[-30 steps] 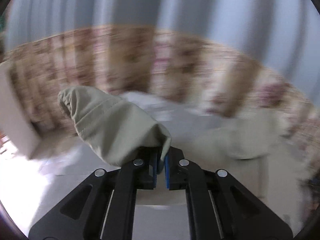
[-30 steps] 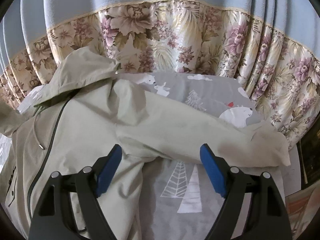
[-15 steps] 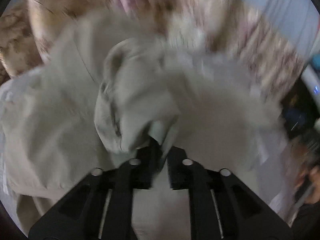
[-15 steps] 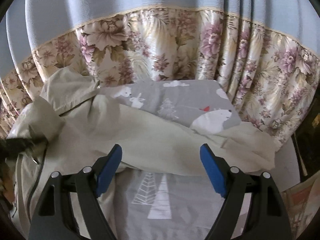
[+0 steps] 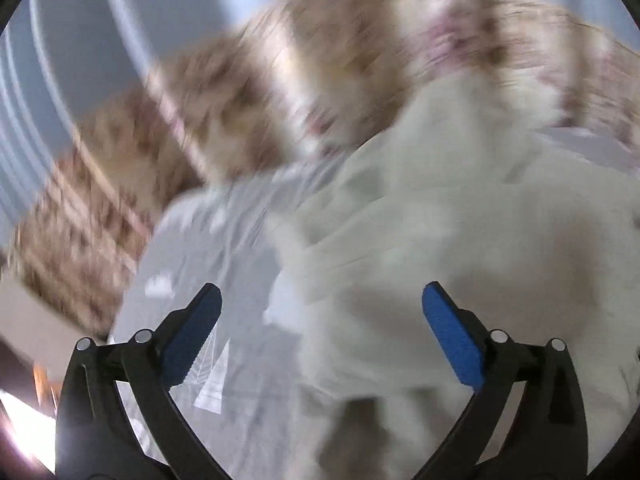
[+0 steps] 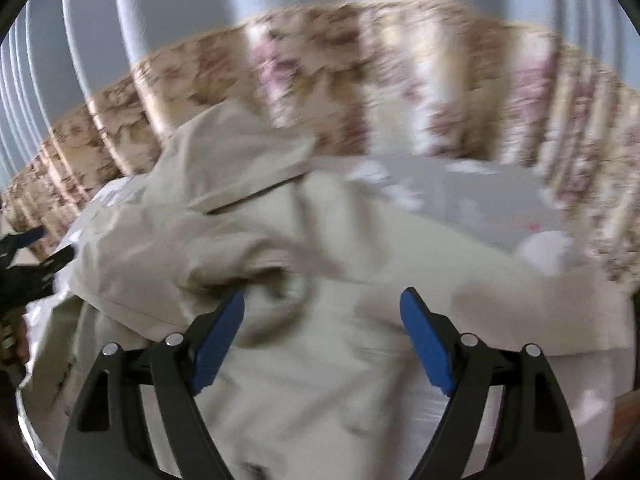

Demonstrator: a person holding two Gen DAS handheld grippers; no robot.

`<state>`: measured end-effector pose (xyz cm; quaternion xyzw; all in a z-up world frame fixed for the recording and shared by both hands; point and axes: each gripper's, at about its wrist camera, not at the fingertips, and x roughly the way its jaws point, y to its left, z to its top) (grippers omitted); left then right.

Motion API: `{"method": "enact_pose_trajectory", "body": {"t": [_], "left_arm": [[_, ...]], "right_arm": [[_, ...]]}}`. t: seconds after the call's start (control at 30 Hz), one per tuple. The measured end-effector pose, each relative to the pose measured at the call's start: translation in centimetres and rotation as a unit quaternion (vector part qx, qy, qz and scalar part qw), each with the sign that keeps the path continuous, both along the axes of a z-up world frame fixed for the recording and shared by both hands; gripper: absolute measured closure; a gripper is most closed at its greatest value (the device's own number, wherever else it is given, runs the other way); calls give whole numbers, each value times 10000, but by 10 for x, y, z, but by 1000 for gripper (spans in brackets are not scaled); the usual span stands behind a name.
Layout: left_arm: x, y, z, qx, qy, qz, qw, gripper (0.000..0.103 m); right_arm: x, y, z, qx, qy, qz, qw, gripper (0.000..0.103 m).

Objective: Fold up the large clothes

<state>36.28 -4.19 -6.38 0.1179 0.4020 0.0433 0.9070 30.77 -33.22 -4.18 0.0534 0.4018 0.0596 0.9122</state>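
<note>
A large beige hooded jacket [image 6: 320, 248] lies spread on a grey patterned sheet [image 6: 460, 196]. One sleeve is folded across its body. My right gripper [image 6: 322, 312] is open and empty, just above the jacket's middle. My left gripper [image 5: 320, 308] is open and empty over the jacket's left edge [image 5: 420, 240], with the sheet [image 5: 216, 264] under its left finger. The left gripper also shows at the left edge of the right wrist view [image 6: 28, 256]. Both views are motion-blurred.
A floral curtain with a blue-grey upper part [image 6: 360, 80] hangs close behind the surface and wraps around its far side [image 5: 200, 120]. The sheet's left edge drops off near a pale wall or box [image 5: 36, 320].
My left gripper was shut on a jacket sleeve, carried it over the jacket's body, and has now opened and let it go. The right gripper stayed open and moved closer over the jacket.
</note>
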Motion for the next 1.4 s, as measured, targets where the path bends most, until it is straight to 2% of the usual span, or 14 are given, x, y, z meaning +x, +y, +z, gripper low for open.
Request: {"method": "enact_pose_trajectory", "body": {"t": [0.13,0.2,0.23,0.37,0.43,0.47,0.5,0.53,0.57,0.73,1.0,1.23,1.3,1.4], "left_arm": [[31,18,-37,-216,605,24,9979,20],[33,18,-55,-109,779,-45,9969,24],[28,17,-60,-4,744,-32,9972,24],[24,25,-59,82,600,31,9982,22],[24,23,-62,79,571,61,9983,19],[24,26,-61,80,572,60,9983,18],[25,26,-61,70,575,80,9983,18],[23,24,-62,35,576,103,9983,17],[24,26,-62,-5,580,118,9982,16],[21,38,-54,-260,639,166,9975,16],[10,62,-16,-611,363,319,9970,14],[0,73,-14,-483,377,399,9973,13],[-1,75,-15,-474,409,420,9972,13],[-3,77,-16,-477,409,448,9970,13]], "right_arm": [[26,44,-19,94,504,491,9975,23],[40,49,-38,370,833,577,9942,54],[47,54,-46,516,946,736,9915,97],[38,73,-4,-1541,-162,427,9870,97],[42,66,6,-1843,-8,394,9821,93],[42,58,5,-1976,131,421,9793,88],[37,47,5,-2054,116,399,9778,61],[29,27,5,-1884,157,348,9813,37],[22,4,7,-1579,184,206,9871,33],[-16,-145,15,-646,244,-1656,9838,32],[-97,-316,-25,1751,190,-4010,8990,32],[-92,-341,-74,2644,357,-4042,8749,32],[-86,-335,-74,2513,248,-4012,8805,37],[-74,-326,-64,2085,37,-3864,8985,76]]}}
